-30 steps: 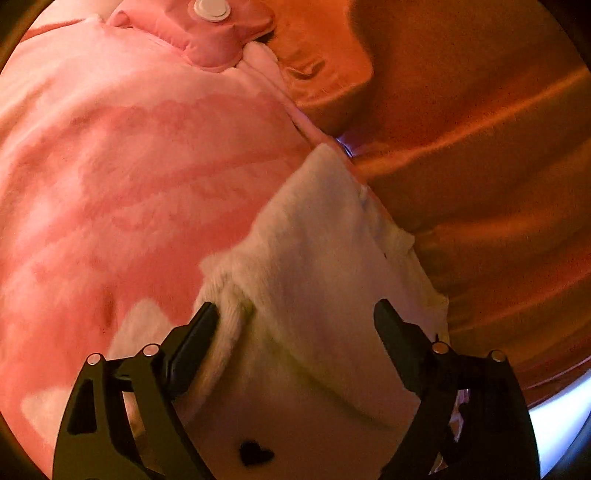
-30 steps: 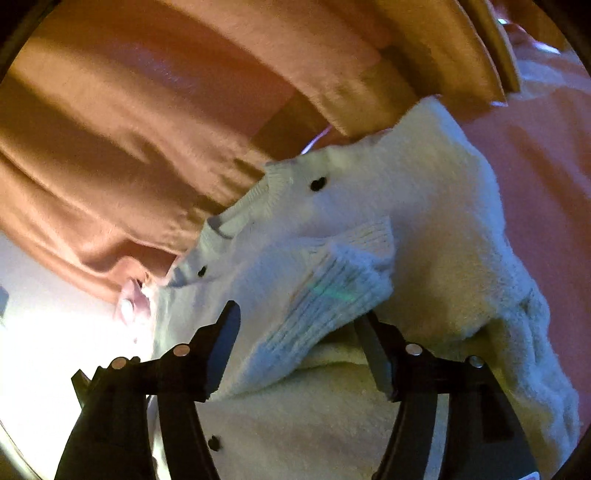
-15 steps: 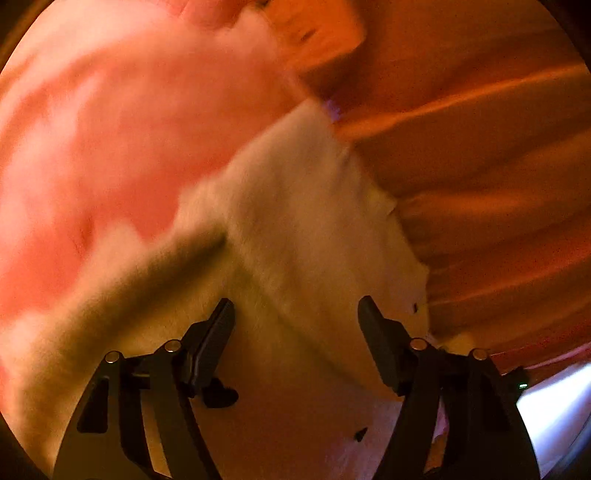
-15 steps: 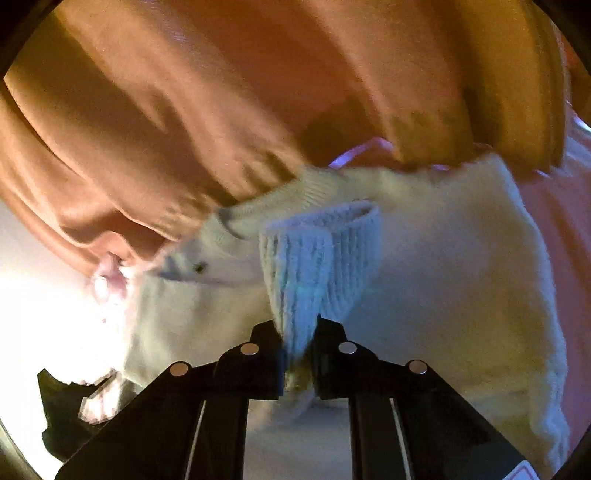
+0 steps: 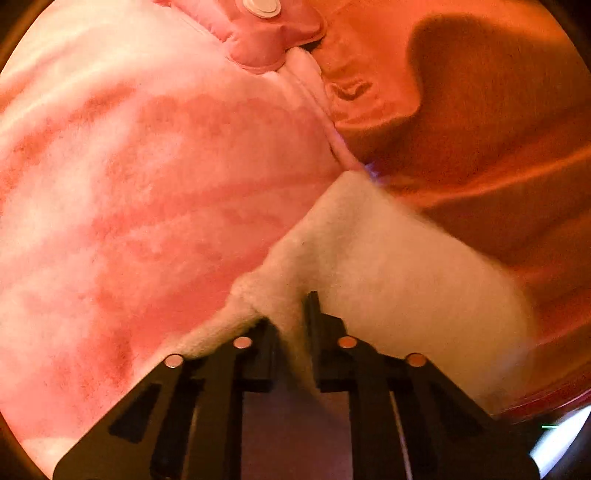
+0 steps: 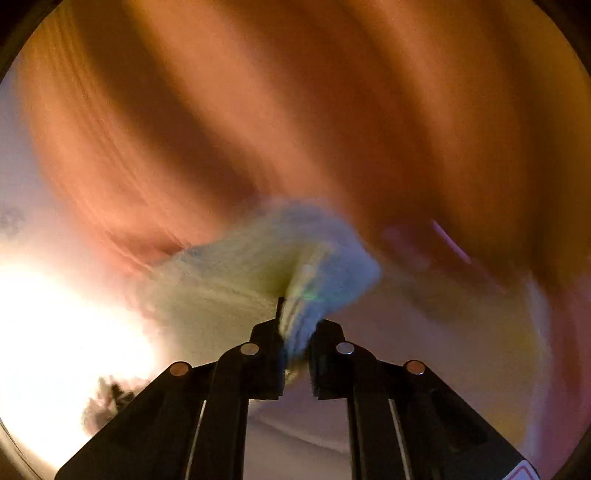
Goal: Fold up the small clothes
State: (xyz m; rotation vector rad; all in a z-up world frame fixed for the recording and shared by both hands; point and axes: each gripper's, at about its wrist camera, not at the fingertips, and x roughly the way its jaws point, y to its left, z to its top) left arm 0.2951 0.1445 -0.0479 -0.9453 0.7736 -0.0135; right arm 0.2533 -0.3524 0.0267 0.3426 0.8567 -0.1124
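Note:
A small cream knitted sweater [image 5: 388,273] lies partly on a pink fuzzy blanket [image 5: 147,177]. My left gripper [image 5: 291,314] is shut on a bunched edge of the sweater, which spreads away to the right. In the right wrist view, my right gripper [image 6: 295,325] is shut on a ribbed part of the same sweater [image 6: 266,254], lifted off the surface; the view is blurred by motion.
An orange satin sheet [image 5: 480,140] fills the right side of the left wrist view and it also shows in the right wrist view [image 6: 295,110]. A pink padded piece with a white snap button [image 5: 260,5] lies at the top of the blanket.
My left gripper has closed on the sweater's edge; it was open before. My right gripper closed on the ribbed cuff half a second ago and has since lifted it, swinging fast.

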